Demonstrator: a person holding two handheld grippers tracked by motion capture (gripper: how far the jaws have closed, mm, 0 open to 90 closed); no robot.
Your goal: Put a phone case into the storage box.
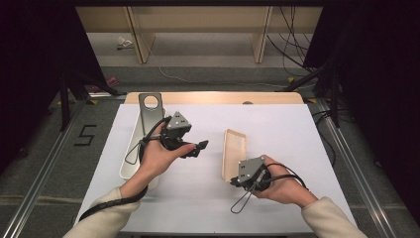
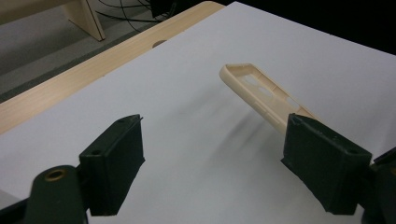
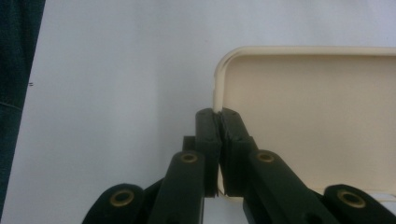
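Right gripper (image 1: 233, 182) is clamped on the near edge wall of the cream, thin-walled plastic phone case (image 1: 234, 151), holding it tilted above the white table sheet (image 1: 277, 134). Left gripper (image 1: 202, 147) stands open, empty, nearby. Judged light, slightly flexible, slick; best gripped on the rim.

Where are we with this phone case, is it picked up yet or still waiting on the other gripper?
Done: the right gripper is shut on the near rim of the cream phone case, which the left gripper view shows tilted up off the white table. In hand: the left gripper hangs open, aimed at the case but apart from it. Left, likely: bringing it onto the case's free end.
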